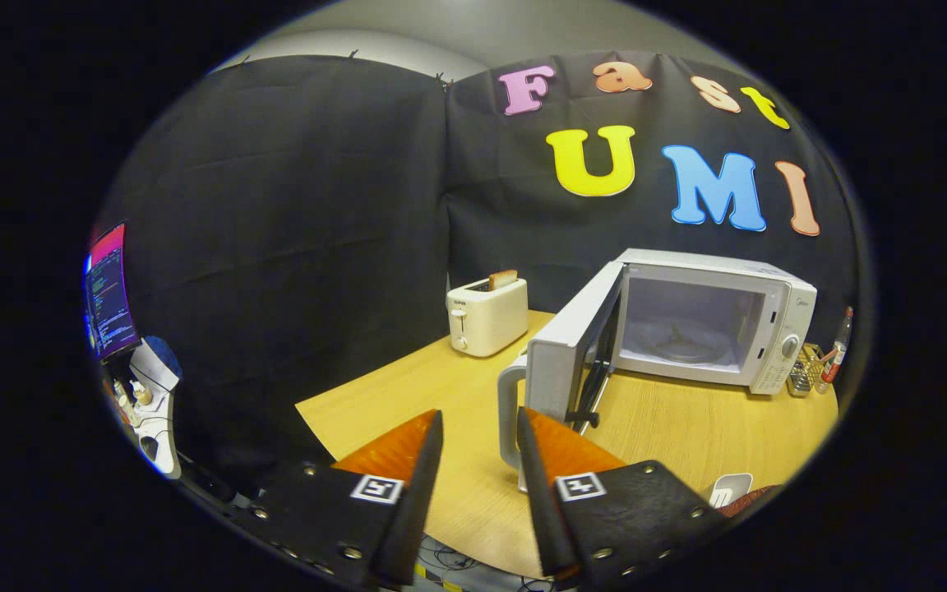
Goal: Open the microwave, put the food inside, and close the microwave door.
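1. Just ahead of the gripper (480, 427), slightly to its right, stood the microwave door (565, 362), swung wide with its handle (510, 419) nearest the right finger.
2. Beyond the door sat the microwave (712, 321) on the counter (687, 427); its cavity was exposed, with the glass turntable (687, 349) inside and no food on it that I could make out.
3. Gripper fingers were parted to a moderate gap, nothing between them, touching nothing; bare counter showed through the gap.
4. Step judged: opening looked done, food not yet inside, so the pick-up of the food was in hand.
5. Food itself was hard to identify. A small white dish (730, 488) lay close by on the right, beside the right finger, partly hidden; contents could not be told. A slice of toast (503, 279) stood in the toaster (487, 316), well beyond the fingers and left of the microwave.
6. Next move likely called for turning toward the food, closing both fingers on it, then carrying it around the open door's edge into the cavity without knocking the handle.
7. Pose: gripper held above the near counter edge, level-ish, tilted a little down, pointing toward the toaster and the door's hinge side.
8. Far left of the gripper, off the counter, a lit screen (108, 292) showed.
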Demonstrator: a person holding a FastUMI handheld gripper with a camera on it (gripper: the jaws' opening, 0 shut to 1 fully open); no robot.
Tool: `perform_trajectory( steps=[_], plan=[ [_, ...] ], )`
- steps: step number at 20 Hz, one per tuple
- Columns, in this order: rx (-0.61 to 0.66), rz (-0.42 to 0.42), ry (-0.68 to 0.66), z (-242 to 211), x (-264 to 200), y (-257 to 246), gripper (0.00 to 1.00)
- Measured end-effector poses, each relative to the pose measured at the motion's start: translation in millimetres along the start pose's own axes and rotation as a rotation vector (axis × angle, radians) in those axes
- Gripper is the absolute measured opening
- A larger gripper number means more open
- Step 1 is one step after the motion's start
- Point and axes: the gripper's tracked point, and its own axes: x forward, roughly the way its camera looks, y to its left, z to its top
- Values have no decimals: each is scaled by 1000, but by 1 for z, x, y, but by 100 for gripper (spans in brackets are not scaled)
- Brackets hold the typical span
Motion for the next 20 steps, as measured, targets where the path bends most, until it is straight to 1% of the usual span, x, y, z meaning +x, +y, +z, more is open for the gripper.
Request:
perform_trajectory(
  steps=[2,3,6,9,12,14,16,20],
  plan=[
    [13,-48,-33,12,-16,-25,100],
    [23,-75,-49,18,-23,-38,97],
    [77,-178,-95,26,-45,-86,97],
    [131,-280,-84,13,-70,-138,97],
    [203,-371,-55,-11,-92,-186,100],
    [255,-401,-25,-31,-104,-207,100],
    [286,-457,5,-50,-116,-231,100],
    [351,-527,68,-89,-126,-264,100]
  ],
)
